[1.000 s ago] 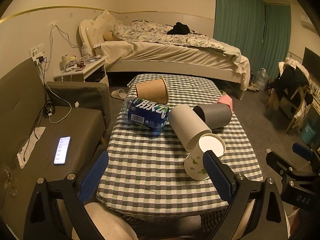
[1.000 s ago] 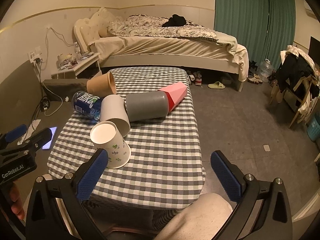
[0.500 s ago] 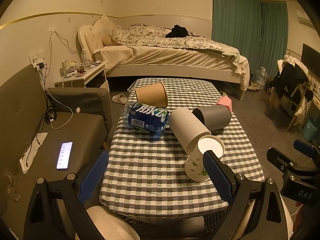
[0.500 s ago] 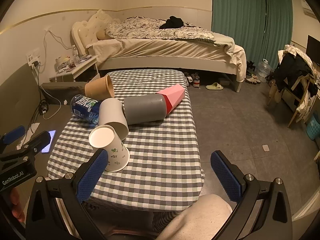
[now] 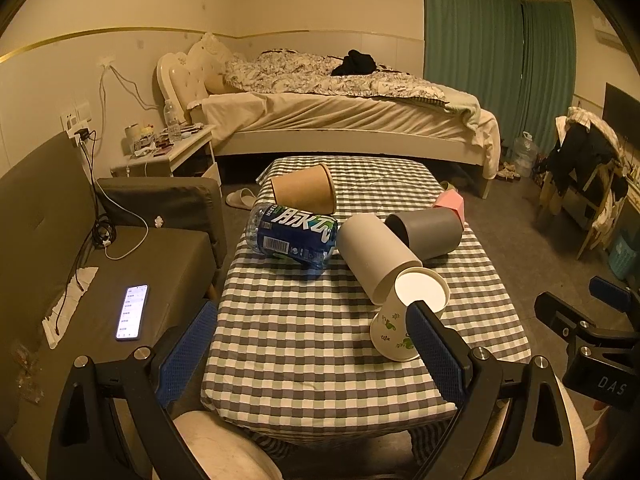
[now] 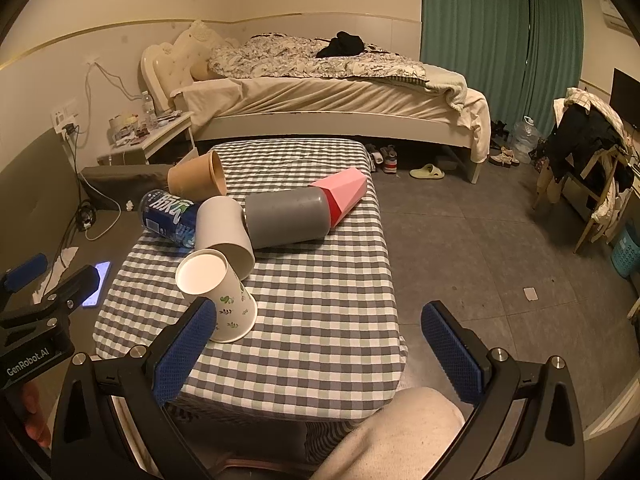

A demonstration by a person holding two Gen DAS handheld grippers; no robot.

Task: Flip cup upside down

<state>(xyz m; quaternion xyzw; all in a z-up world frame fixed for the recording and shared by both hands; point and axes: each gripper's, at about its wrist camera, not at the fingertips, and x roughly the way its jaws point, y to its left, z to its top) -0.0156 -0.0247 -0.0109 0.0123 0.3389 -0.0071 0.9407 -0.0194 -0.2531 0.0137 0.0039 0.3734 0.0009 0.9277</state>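
A white paper cup with green leaf print (image 5: 394,328) (image 6: 224,300) stands upside down, leaning on a plain white cup (image 5: 376,256) (image 6: 224,228) that lies on its side on the checkered table (image 5: 304,344) (image 6: 328,312). My left gripper (image 5: 312,352) is open and empty above the near table edge; its right finger is just in front of the printed cup. My right gripper (image 6: 320,348) is open and empty, its left finger beside the printed cup.
A grey cup (image 6: 286,218), pink carton (image 6: 344,192), brown cup (image 6: 196,180) and blue bottle (image 6: 170,218) lie on the table. A sofa with a lit phone (image 5: 132,312) is on the left. A bed (image 5: 340,116) stands behind.
Both grippers have drawn back and up slightly from the table; the view is a little wider. The cups have not moved.
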